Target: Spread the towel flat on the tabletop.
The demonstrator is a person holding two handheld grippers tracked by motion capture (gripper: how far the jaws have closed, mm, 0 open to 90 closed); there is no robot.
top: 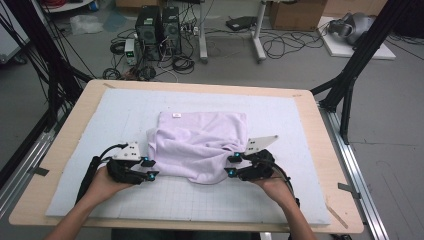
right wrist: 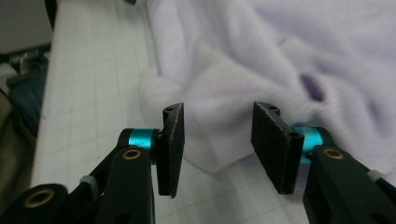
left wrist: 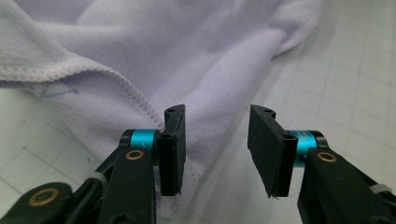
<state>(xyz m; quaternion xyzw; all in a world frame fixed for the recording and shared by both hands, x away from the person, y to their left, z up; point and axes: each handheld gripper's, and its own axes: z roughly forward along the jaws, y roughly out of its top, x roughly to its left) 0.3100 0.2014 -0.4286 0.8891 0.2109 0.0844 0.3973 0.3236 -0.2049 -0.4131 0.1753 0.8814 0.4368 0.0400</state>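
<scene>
A pale lilac towel lies loosely folded and rumpled in the middle of the white grid mat. My left gripper sits at the towel's near left edge, jaws open. In the left gripper view the stitched hem of the towel runs under the left pad, with nothing pinched in the left gripper. My right gripper rests at the towel's near right edge, also open. In the right gripper view a bunched fold of the towel lies just beyond the gap of the right gripper, untouched by the pads.
The mat covers a wooden table. Black frame legs stand at both sides. Computer towers, cables and boxes crowd the floor behind the table's far edge.
</scene>
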